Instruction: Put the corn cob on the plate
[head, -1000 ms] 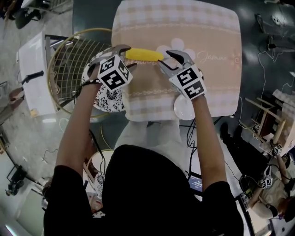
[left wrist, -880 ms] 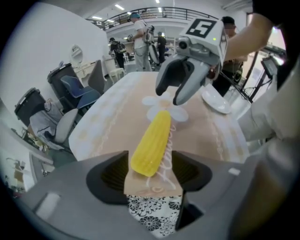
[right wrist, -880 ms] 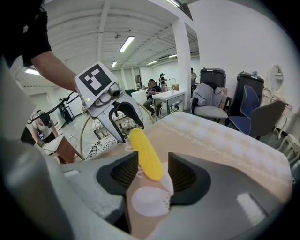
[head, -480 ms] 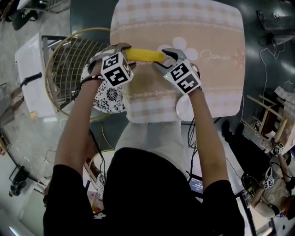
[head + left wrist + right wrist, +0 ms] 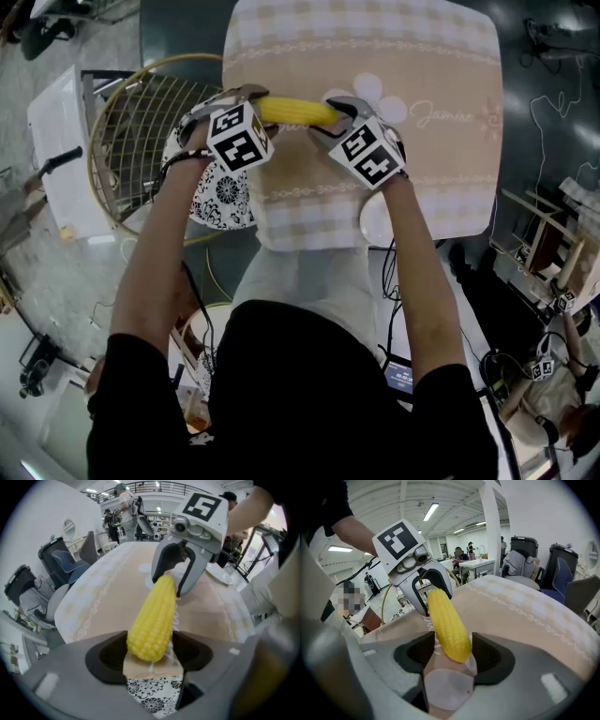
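On the checked tablecloth (image 5: 403,56), far left first: a wire basket (image 5: 141,122) sat off the table's edge, and a black-and-white floral plate (image 5: 220,197) lay just beside it at the near-left corner. The left gripper (image 5: 251,101) hung above that plate's far side. Its jaws had just been opening and stood wide apart, with the blunt end of the corn cob (image 5: 298,112) between them but not squeezed. The cob lay flat on the cloth, running left to right between the two tools and on neither plate. The right gripper (image 5: 336,114) straddled the other end the same way. Its jaws had also just been opening and were spread wide, not pressing on the cob. A small white plate (image 5: 375,225) sat just below it at the near edge. Which plate was meant, I could not tell. As for handling, the cob looked stiff and fairly light, so it probably would not sag or crush under a firm grip. It was round and glossy, so it would likely roll if nudged from one side. The kernel rows should give the pads some bite, but the tapered tip could squirt out if pinched at its very end. The best hold seemed to be a little inboard of each end, across the thick part, with both sides closing evenly and the cob lifted level.
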